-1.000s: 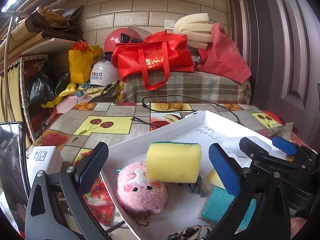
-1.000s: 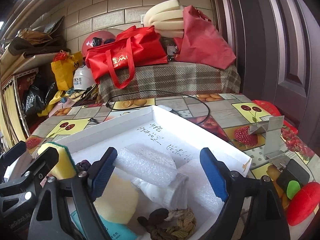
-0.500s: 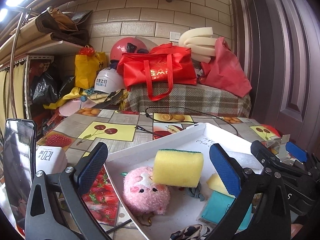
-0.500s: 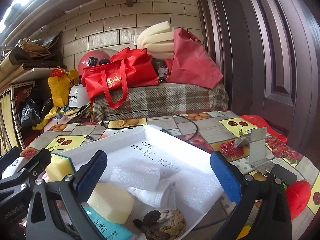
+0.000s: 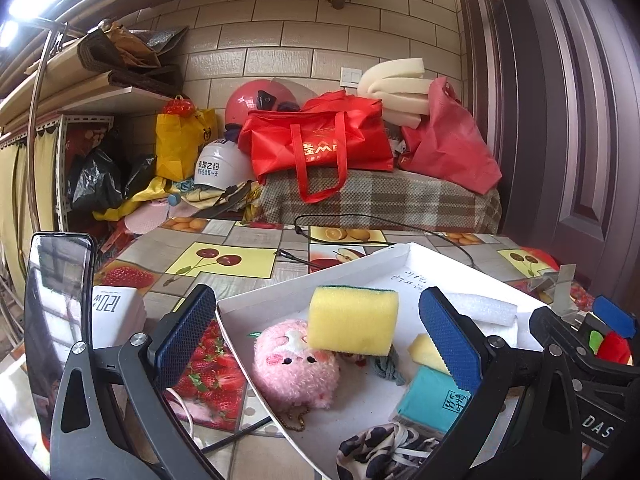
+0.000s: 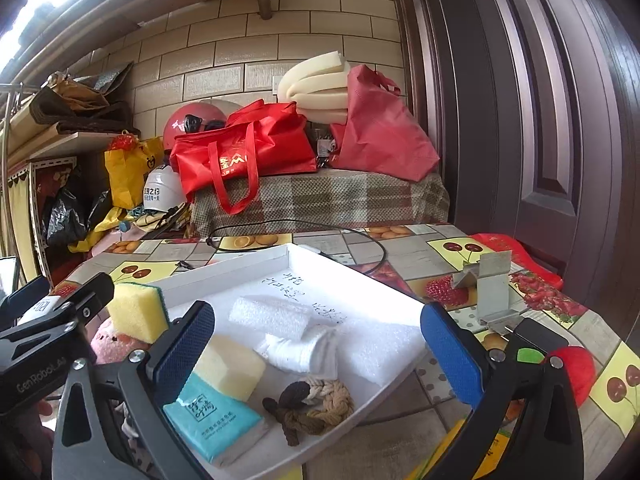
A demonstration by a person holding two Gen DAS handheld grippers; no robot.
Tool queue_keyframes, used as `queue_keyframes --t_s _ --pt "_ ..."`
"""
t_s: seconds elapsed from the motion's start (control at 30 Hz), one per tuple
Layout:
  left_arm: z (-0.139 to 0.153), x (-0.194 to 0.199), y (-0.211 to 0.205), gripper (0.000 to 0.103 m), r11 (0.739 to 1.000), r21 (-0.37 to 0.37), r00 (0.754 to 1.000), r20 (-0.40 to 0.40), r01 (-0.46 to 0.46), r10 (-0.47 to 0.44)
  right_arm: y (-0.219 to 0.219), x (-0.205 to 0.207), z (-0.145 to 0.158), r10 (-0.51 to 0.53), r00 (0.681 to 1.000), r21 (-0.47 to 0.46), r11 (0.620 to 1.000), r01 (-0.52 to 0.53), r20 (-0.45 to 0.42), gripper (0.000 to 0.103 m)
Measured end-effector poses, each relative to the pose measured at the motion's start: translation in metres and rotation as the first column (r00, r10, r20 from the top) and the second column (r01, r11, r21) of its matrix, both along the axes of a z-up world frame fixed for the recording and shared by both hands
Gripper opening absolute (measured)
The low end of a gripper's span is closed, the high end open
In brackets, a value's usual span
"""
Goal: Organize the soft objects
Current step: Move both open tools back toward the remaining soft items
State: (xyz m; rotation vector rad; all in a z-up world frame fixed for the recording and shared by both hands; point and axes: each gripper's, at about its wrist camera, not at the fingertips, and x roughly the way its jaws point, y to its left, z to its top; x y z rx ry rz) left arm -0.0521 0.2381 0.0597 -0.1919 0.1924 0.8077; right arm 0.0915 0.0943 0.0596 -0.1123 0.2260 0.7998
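left tool point(image 5: 316, 332) agape, right tool point(image 6: 320, 344) spread wide, empty

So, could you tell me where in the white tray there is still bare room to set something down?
The far corner of the white tray is bare, around the handwriting behind the foam roll. The near half is crowded: yellow sponge, pink plush, teal tissue pack and knotted rope sit close together.
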Motion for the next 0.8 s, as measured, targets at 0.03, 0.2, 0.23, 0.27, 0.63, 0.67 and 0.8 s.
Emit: queue_keyframes --t_s 0.03,0.2,0.23,0.27,0.63,0.67,0.8 --pt "0.0 -0.001 -0.003 0.103 1.0 0.004 1.0 -0.003 0.005 -0.005 -0.005 -0.002 0.0 0.008 1.0 -0.002 1.0 -0.008 -0.004 0.103" --pt "0.0 -0.006 -0.015 0.103 1.0 0.006 1.0 -0.007 0.029 -0.029 -0.03 -0.001 -0.002 0.025 0.998 0.01 1.0 -0.025 -0.056 0.103" --pt "0.0 -0.008 -0.019 0.103 0.999 0.006 0.999 -0.007 0.035 -0.035 -0.036 0.001 -0.002 0.026 0.997 0.017 1.0 -0.025 -0.073 0.103" --pt "-0.001 -0.009 -0.022 0.103 0.999 0.005 0.999 -0.008 0.042 -0.042 -0.042 0.004 -0.003 0.027 0.995 0.029 0.999 -0.025 -0.092 0.103" --pt "0.0 0.012 -0.102 0.103 0.942 0.049 0.941 -0.092 0.331 -0.326 -0.146 0.056 -0.003 -0.183 0.971 0.019 0.982 0.188 -0.155 0.103" --pt "0.001 0.018 -0.11 0.103 0.928 0.044 0.925 -0.107 0.371 -0.364 -0.155 0.064 -0.003 -0.227 0.962 -0.011 0.974 0.228 -0.153 0.103" --pt "-0.001 0.04 -0.141 0.103 0.885 0.025 0.873 -0.183 0.464 -0.453 -0.198 0.1 -0.01 -0.296 0.917 -0.023 0.953 0.301 -0.266 0.103"
